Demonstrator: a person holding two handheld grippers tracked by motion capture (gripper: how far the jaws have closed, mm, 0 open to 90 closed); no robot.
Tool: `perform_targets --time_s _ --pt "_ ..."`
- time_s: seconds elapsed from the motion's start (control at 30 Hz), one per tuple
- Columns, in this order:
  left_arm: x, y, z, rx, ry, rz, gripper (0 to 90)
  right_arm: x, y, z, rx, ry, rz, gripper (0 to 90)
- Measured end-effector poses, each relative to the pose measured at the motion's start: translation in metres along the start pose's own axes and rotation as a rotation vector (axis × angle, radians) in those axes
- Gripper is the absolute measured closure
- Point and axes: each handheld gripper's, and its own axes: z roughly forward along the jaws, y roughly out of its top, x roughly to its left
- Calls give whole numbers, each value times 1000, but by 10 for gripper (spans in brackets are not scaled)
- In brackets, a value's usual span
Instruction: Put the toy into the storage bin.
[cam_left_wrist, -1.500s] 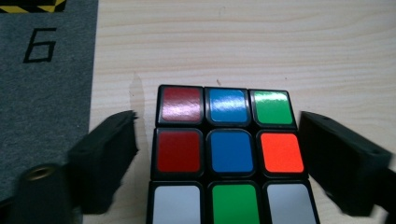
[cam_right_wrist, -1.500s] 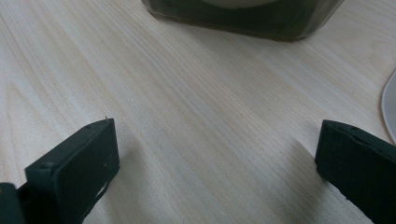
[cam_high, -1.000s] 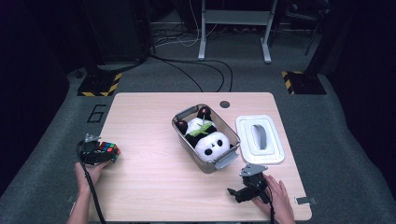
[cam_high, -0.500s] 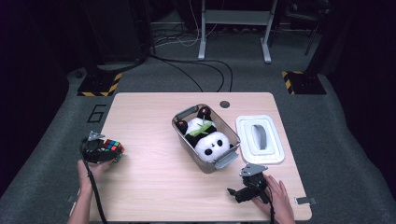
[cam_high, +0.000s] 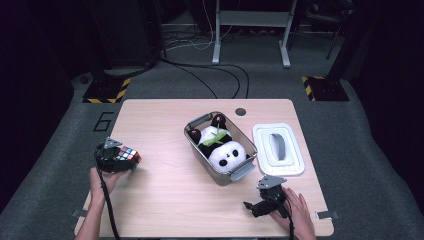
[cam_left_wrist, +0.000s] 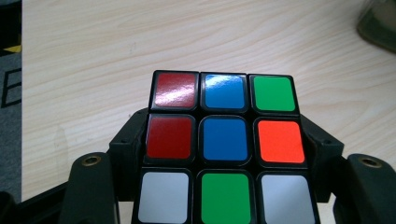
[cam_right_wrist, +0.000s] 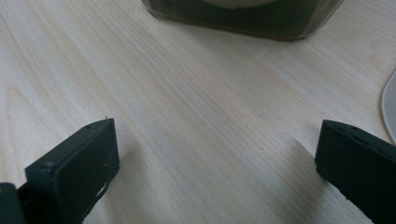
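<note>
L gripper (cam_left_wrist: 224, 186), nearest in its own view, is clamped on a Rubik's cube (cam_left_wrist: 224, 144): black jaws press the cube's two side faces at about the mid layer, w/ the top face toward the camera (red, blue, green, orange, white stickers). In the high view the cube (cam_high: 126, 156) sits at the table's L edge near the person's left hand (cam_high: 100, 181), and looks lifted a bit off the wooden table (cam_high: 165, 200), tho contact is hard to judge from above.

Handling, as a judgement: hard plastic, light, stiff, won't crush. Stickers are glossy (glare on the red one), so faces are prob slick; flat pads on flat opposite faces are the right hold. Layers can twist, so a grip across one layer only could let it rotate or slip; mid-layer hold, centred, as now, is safest. Not fragile, but a drop could bounce or pop a piece.

R gripper (cam_right_wrist: 215, 154) has jaws spread wide w/ nothing between, just bare tabletop; in the high view it rests low near the front R edge under the right hand (cam_high: 295, 210).

Farther out: clear plastic bin (cam_high: 192, 142) mid-table w/ grey latches, a plush panda (cam_high: 222, 147) lying inside and filling most of it. Its white lid (cam_high: 295, 165) lies flat just R of the bin, apart from it. If the cube goes in the bin, room is tight beside the panda; plush is soft and will give.
</note>
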Motion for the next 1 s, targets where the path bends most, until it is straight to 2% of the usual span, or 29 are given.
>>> perform_targets --time_s 0.27,0.3,0.6,1.0 --pt "-13 13 -7 -19 -12 36 336 0 0 0 0 0 0 0" --pt "-14 15 -9 -7 -20 39 336 0 0 0 0 0 0 0" --pt "-26 29 -14 -18 -36 82 336 0 0 0 0 0 0 0" --pt "-41 52 -24 -56 -71 107 336 0 0 0 0 1 0 0"
